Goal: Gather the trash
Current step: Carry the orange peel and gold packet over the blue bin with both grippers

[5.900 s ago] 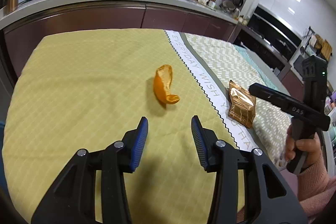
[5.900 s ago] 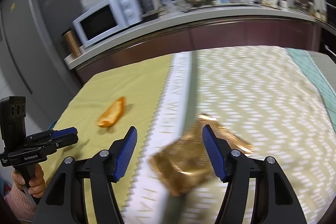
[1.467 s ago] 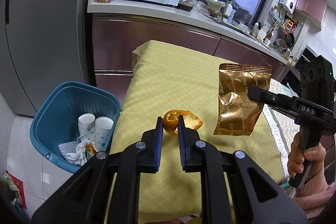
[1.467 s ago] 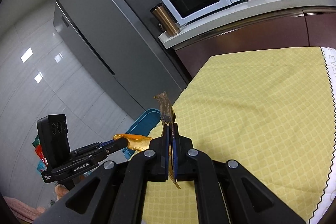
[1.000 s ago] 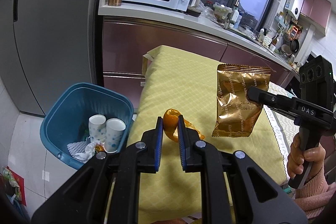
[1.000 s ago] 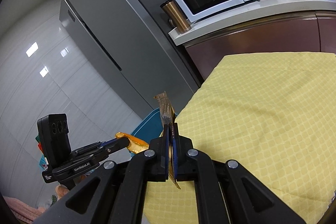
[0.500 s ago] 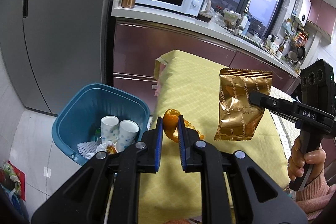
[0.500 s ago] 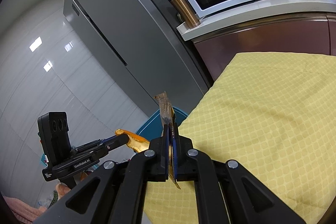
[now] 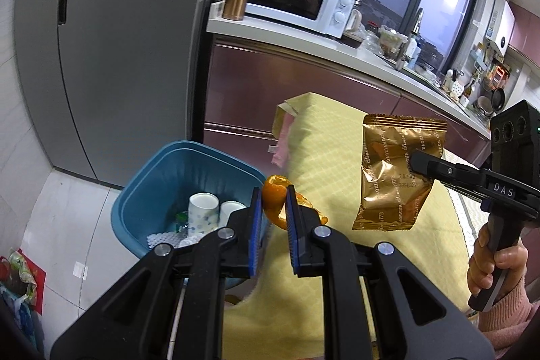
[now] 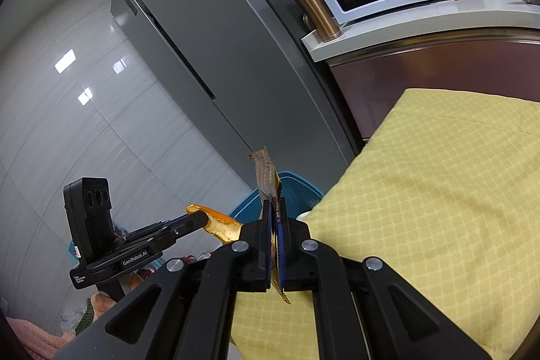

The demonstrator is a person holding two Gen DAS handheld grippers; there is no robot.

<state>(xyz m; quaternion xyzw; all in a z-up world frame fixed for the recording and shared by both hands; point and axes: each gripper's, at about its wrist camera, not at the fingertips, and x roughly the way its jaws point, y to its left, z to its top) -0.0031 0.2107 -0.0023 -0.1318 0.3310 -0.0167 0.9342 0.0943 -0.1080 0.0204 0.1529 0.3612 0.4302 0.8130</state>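
Both grippers have swung off the yellow tablecloth (image 9: 324,137) toward its end, so the blue waste bin (image 9: 189,164) on the floor now sits larger and closer under the left one than it did a moment ago. Left gripper (image 9: 273,208) is clamped on a curl of orange peel (image 9: 274,194), its blue pads nearly together with the peel standing up between them; the peel hangs just at the bin's near-right rim, not yet clearly over the opening, where paper cups (image 9: 202,211) and crumpled tissue already lie. Right gripper (image 10: 276,225) is pinched flat on a gold snack wrapper (image 9: 398,171), which hangs long-axis downward from its jaws, still over the cloth and well to the right of the bin. Of the two, the left hand's load is plainly the nearer; its release looks to need only a short carry further left and forward so the peel clears the rim. The wrapper would have to cross past the table corner and behind the left gripper before letting go.
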